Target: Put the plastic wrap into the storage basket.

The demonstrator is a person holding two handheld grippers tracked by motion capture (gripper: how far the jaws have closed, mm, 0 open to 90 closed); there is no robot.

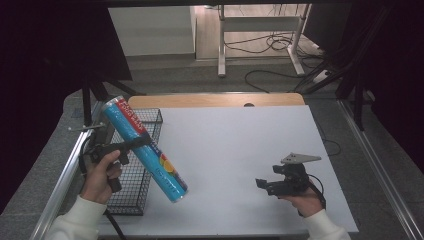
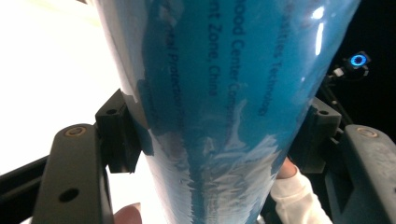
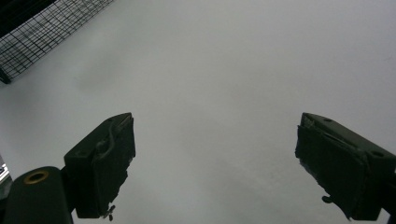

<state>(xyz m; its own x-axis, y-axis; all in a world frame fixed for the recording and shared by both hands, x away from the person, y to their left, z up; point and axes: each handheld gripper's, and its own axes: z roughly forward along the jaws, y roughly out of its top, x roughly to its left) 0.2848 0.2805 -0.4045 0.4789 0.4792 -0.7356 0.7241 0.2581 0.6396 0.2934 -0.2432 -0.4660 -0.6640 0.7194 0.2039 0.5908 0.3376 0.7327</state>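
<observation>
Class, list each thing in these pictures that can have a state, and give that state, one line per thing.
Blue tube: lifted, tilted, clamped around its middle.
Left gripper: shut on the blue tube.
Right gripper: open, holding nothing, above the white table.
Wire basket: upright at the table's left edge; contents cannot be told.

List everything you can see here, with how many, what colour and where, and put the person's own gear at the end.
tube: one, blue wrapper with red and orange print, tilted, held above the basket's right edge and the table.
wire basket: one, black mesh, left edge of the table.
table: one, white top with a wooden strip at the far edge.
desk frame: one, pale grey, on the floor beyond the table, cables under it.
left gripper: one, black, shut on the tube's middle.
right gripper: one, black, jaws apart, low over the table's right side.
sleeves: two, white, bottom edge.
</observation>
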